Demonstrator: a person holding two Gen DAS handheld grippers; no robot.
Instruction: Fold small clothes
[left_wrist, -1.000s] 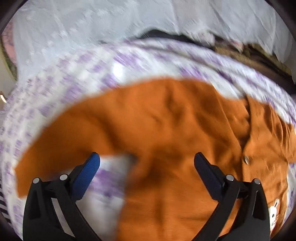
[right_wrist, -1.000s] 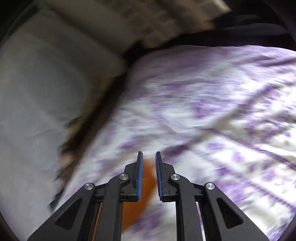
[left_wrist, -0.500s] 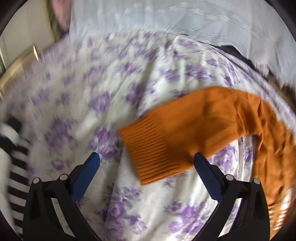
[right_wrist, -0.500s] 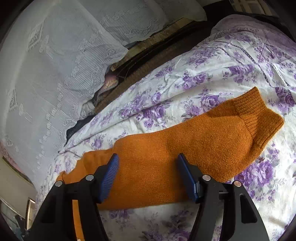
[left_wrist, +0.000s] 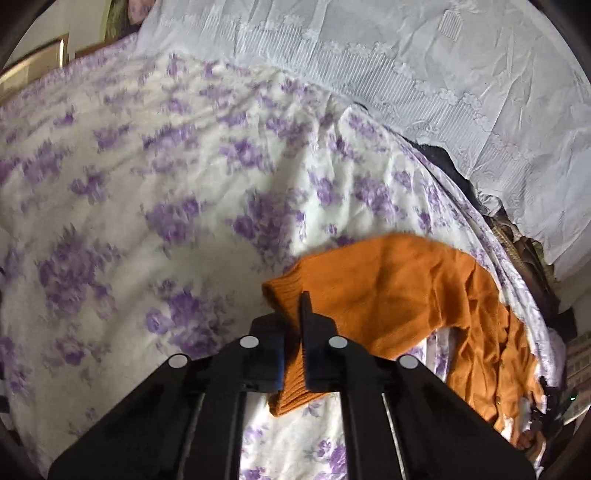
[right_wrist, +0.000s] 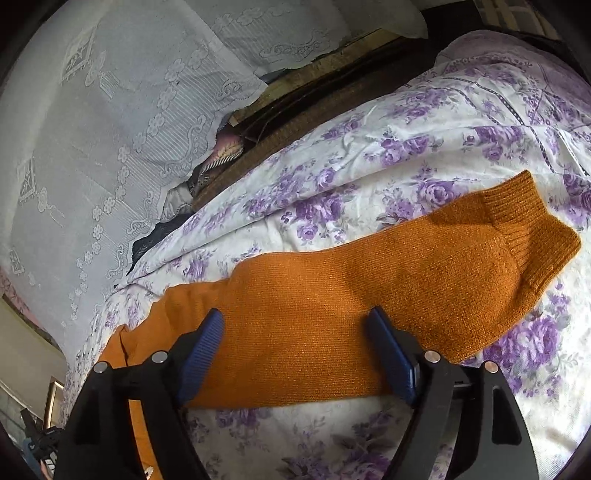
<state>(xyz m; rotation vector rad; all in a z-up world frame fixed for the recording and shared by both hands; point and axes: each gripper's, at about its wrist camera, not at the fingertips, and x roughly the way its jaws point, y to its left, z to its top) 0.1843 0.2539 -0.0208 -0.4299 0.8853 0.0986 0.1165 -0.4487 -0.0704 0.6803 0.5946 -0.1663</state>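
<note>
Floral bed (left_wrist: 155, 192), sweater (right_wrist: 332, 314) barely started: left hand-held gripper (left_wrist: 293, 332) pinches the 6 o'clock cuff (left_wrist: 288, 295), right hand-held gripper (right_wrist: 295, 354) gapes empty over the other sleeve.

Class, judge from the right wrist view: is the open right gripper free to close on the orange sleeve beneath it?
Probably yes: the right gripper is open, its fingers straddling the orange sleeve lying flat on the floral bedsheet, with nothing between.

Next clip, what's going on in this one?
A person with two handheld grippers is folding an orange knit sweater on a purple-flowered bedspread. The left gripper is shut on the ribbed cuff of one sleeve, lifting it slightly. The right gripper is open, its fingers straddling the other sleeve, which lies flat and ungripped.
</note>
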